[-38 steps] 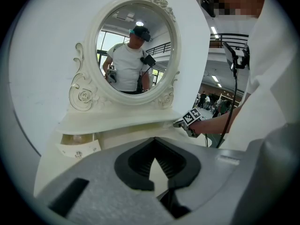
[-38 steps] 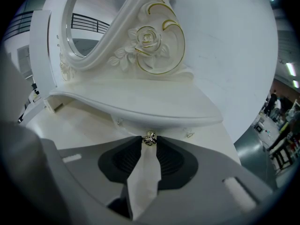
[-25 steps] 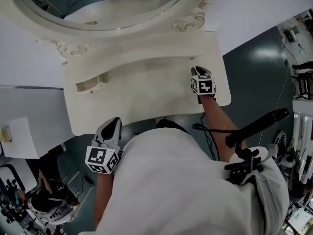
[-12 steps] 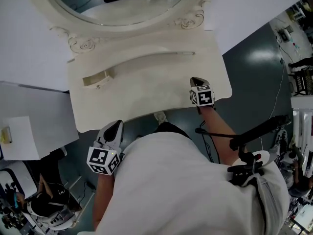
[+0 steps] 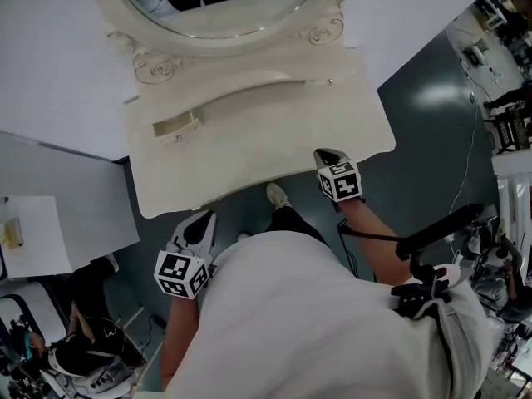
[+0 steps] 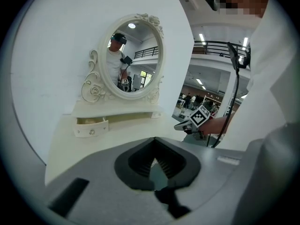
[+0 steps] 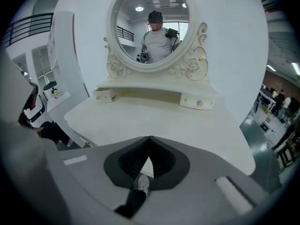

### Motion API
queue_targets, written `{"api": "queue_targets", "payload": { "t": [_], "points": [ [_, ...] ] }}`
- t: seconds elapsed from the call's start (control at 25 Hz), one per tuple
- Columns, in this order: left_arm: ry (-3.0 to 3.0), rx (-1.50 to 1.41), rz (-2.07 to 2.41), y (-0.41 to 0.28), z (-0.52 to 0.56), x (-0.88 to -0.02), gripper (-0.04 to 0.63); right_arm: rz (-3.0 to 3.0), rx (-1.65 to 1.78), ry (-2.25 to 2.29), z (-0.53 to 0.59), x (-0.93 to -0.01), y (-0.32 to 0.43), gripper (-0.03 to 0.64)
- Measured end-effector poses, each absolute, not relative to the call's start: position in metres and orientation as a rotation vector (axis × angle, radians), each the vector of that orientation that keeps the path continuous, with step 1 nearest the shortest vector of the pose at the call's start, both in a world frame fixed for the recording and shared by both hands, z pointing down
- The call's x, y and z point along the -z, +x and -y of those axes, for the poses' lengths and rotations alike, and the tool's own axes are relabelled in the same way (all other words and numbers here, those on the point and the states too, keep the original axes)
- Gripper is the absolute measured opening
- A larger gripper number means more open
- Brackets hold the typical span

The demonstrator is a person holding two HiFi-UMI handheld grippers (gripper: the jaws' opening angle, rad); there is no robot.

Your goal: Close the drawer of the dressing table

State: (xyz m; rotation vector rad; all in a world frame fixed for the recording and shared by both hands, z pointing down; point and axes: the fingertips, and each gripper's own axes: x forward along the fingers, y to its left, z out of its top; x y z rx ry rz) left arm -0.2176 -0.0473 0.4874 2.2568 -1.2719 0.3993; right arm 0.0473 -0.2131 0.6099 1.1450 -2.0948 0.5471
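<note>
The cream dressing table (image 5: 249, 152) stands under its oval mirror (image 5: 216, 7). Its left drawer (image 5: 177, 128) is pulled out with the inside showing; the left gripper view shows this drawer (image 6: 91, 127) too, and in the right gripper view the drawer (image 7: 104, 94) juts from the shelf. The right drawer (image 7: 197, 101) sits in. My right gripper (image 5: 327, 158) hovers at the table's front right edge, shut and empty, its tips (image 7: 150, 138) aimed at the tabletop. My left gripper (image 5: 197, 225) hangs off the front left edge, also shut with nothing in it (image 6: 154, 146).
A white cabinet (image 5: 50, 223) stands left of the table. The person's shoe (image 5: 277, 194) is on the dark floor under the front edge. A black stand with cables (image 5: 440, 227) is to the right, and equipment clutter lies at the lower left (image 5: 75, 356).
Both grippers have drawn back from the table toward the person. The right one left the tabletop near the right drawer and now sits at the front edge.
</note>
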Motion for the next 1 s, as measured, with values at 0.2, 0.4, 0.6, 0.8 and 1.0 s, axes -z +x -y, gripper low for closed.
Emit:
{"api": "queue_targets", "payload": {
  "t": [0.2, 0.4, 0.6, 0.8, 1.0],
  "points": [
    [2.272, -0.400, 1.255, -0.233, 0.023, -0.490, 0.002, 2.138, -0.527, 1.113, 0.173, -0.598, 0.019, 0.000],
    [2.286, -0.393, 1.243, -0.246, -0.004, -0.494, 0.002, 2.173, -0.499, 1.078, 0.133, -0.588, -0.009, 0.000],
    [2.293, -0.392, 1.231, -0.257, -0.029, -0.503, 0.002, 2.201, -0.463, 1.053, 0.099, -0.582, -0.029, 0.000],
    [2.288, -0.387, 1.237, -0.263, -0.037, -0.503, 0.002, 2.220, -0.451, 1.023, 0.087, -0.577, -0.041, 0.000],
    [2.265, -0.384, 1.256, -0.269, -0.043, -0.504, 0.002, 2.245, -0.433, 0.976, 0.084, -0.571, -0.056, 0.000]
  ]
}}
